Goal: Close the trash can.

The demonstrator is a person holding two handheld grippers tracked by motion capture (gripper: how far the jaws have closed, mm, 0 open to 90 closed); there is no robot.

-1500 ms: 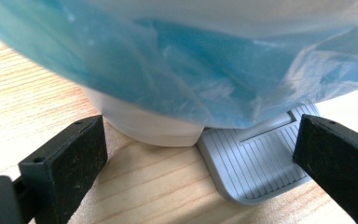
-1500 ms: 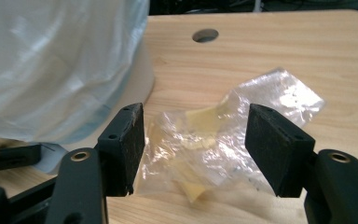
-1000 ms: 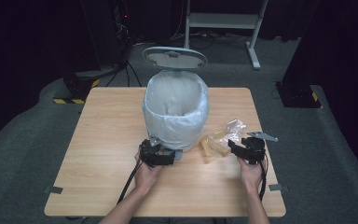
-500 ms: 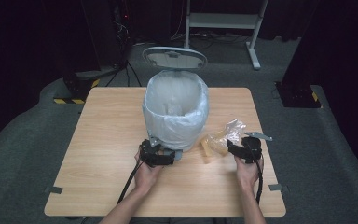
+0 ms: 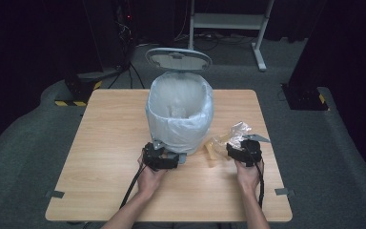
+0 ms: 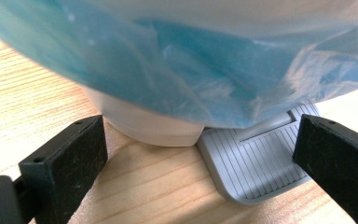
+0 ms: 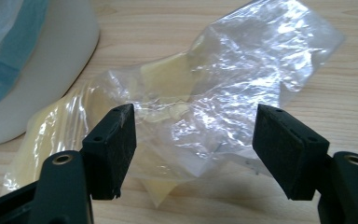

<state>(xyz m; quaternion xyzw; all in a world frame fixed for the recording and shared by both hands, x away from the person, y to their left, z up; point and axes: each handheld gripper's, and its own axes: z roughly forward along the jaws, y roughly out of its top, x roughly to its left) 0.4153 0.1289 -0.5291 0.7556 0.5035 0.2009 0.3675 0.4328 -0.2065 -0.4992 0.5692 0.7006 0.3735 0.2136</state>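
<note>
A white pedal bin (image 5: 180,114) lined with a pale blue bag stands mid-table, its lid (image 5: 178,59) up. My left gripper (image 5: 166,152) rests at the bin's foot and is open. In the left gripper view (image 6: 196,135) its jaws stand wide on either side of the bin's base and the grey ribbed pedal (image 6: 256,163). A crumpled clear plastic bag (image 5: 229,136) with something yellowish inside lies right of the bin. My right gripper (image 5: 232,149) is open and has just been opening. The bag (image 7: 242,70) lies between the jaws (image 7: 193,121), and the pads do not press it.
The wooden table (image 5: 105,143) has bare room to the left and along the front edge. Grey tape patches (image 5: 55,194) mark the front corners. Behind the table are a white stand (image 5: 228,21) and dark equipment on the grey floor.
My right gripper has shifted a little to the left, up to the clear bag. The left gripper and the bin have stayed put.
</note>
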